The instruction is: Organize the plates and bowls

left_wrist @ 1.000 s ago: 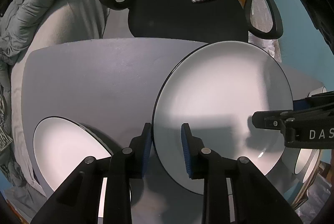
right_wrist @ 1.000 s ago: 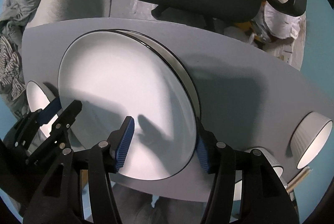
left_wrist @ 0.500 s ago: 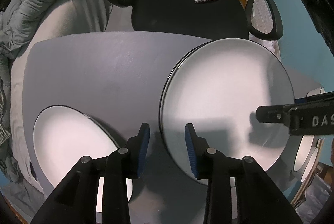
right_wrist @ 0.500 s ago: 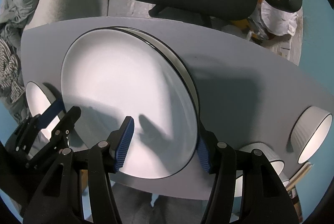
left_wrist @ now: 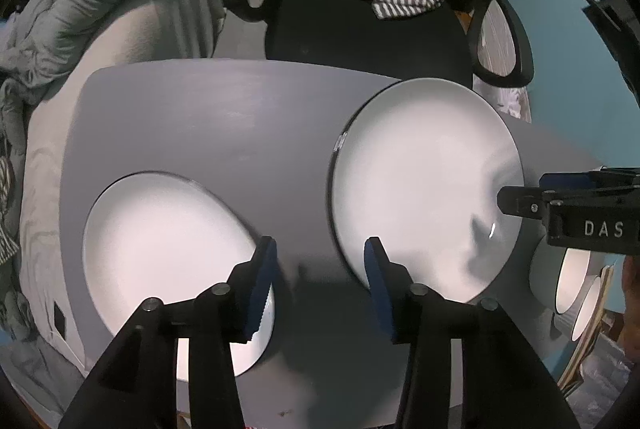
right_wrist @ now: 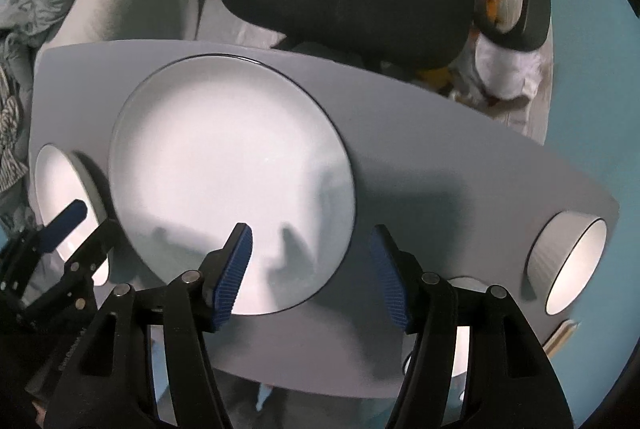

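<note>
A large white plate with a dark rim (left_wrist: 424, 189) lies flat on the grey table (left_wrist: 208, 125), on a second plate whose edge shows under it; it also shows in the right wrist view (right_wrist: 228, 181). A smaller white plate (left_wrist: 160, 249) lies at the table's left front, also in the right wrist view (right_wrist: 60, 197). My left gripper (left_wrist: 320, 285) is open and empty, above the table between the two plates. My right gripper (right_wrist: 310, 269) is open and empty, over the large plate's near right edge. A white ribbed bowl (right_wrist: 568, 261) sits at the right.
A black office chair (left_wrist: 372, 29) with clothes on its back stands behind the table. Grey bedding (left_wrist: 80, 29) lies to the left. More white bowls (left_wrist: 576, 289) sit at the right front edge. A teal wall (right_wrist: 592, 49) is at the right.
The upper plate was tilted on the lower one between my right fingers; now it lies flat. Both grippers opened wider and pulled back. The left one moved left, off the large plate.
</note>
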